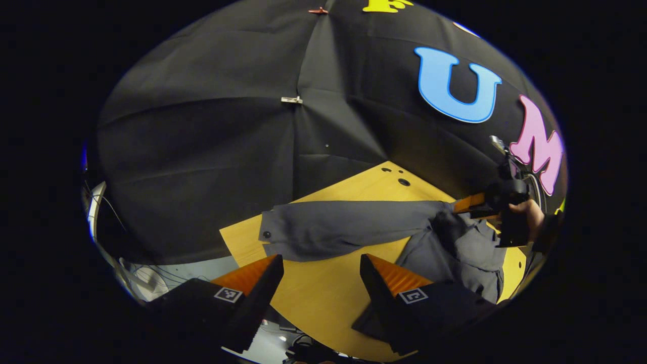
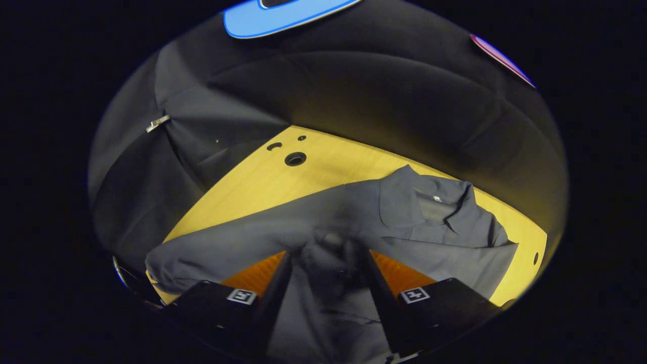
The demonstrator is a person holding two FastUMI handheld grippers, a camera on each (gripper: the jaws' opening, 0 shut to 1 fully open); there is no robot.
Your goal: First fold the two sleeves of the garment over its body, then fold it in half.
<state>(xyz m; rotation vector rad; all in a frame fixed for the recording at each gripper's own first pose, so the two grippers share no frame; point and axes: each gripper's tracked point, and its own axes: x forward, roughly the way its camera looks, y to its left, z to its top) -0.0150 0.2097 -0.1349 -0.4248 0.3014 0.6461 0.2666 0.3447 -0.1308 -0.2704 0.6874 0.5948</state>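
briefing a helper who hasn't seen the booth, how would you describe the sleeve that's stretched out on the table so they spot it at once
Start at the yellow wooden table in front of the black cloth wall. On it lies a dark grey collared garment. The sleeve is the long flat arm running sideways from the body toward the table edge, ending in a cuff with one dark button, unlike the bunched body.

The garment's [image 2: 323, 222] lower body runs out at six o'clock in the right gripper view, partly masked by the right gripper's [image 2: 323, 258] fingers. In the left gripper view, that gripper's tips at three o'clock disappear into bunched cloth; grip unclear there.
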